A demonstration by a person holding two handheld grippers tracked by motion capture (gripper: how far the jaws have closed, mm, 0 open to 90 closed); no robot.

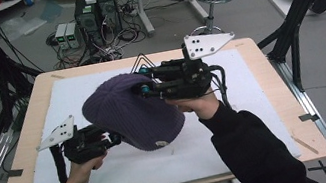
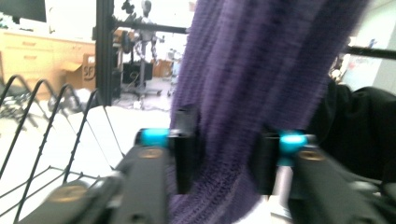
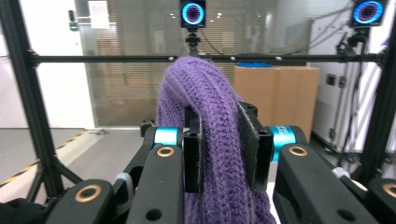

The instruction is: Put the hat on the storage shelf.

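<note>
Hanging off the table [image 1: 28, 115], the hat [image 1: 129, 115] sits pinched between both sets of jaws: left gripper [image 2: 223, 161] and right gripper [image 3: 223, 154] each clamp knit folds. Pulling apart may stretch the yarn, or a thin fold could slip free.

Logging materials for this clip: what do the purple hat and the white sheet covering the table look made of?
The purple hat looks like ribbed knit yarn, matte and soft: rows of stitches show between the right tongs. The white sheet looks matte, perhaps foam or felt; its texture is too faint to tell.

Hat [image 1: 129, 112] between grippers, seemingly above table [image 1: 244, 46]
</note>
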